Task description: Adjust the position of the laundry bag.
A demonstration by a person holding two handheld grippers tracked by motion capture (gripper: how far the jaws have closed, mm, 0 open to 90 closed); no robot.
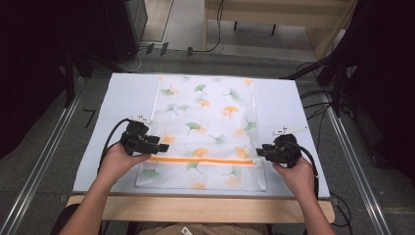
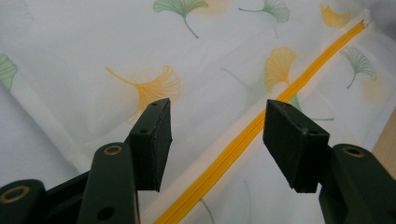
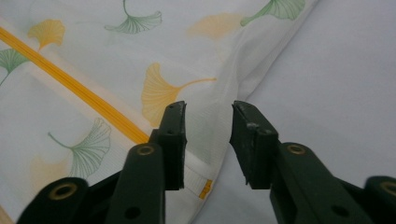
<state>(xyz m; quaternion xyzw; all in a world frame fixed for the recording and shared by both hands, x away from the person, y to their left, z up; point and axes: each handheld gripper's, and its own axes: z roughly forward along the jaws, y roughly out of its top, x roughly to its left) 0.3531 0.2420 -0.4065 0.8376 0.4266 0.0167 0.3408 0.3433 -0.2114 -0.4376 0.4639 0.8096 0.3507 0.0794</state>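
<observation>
One white mesh laundry bag [image 1: 203, 132], printed with green and orange ginkgo leaves, lies flat along the middle of the desk [image 1: 288, 105], its short end nearly at the near edge and its far end close to the far edge. A single orange zipper [image 1: 200, 160] crosses it near the near end, running toward both side edges of the bag. The left gripper [image 1: 157, 145] hovers over the bag's left edge with its jaws apart, nothing between them, the zipper passing beneath the gap. The right gripper [image 1: 259, 152] sits at the bag's right edge, by the zipper's end, its jaws also apart and gripping nothing. Judging by this, the step is taking hold of the bag at both sides; it would go best if each claw pinched the seam edge at matching points, catching both layers squarely. Two grippers, two hands, one bag, one zipper.
</observation>
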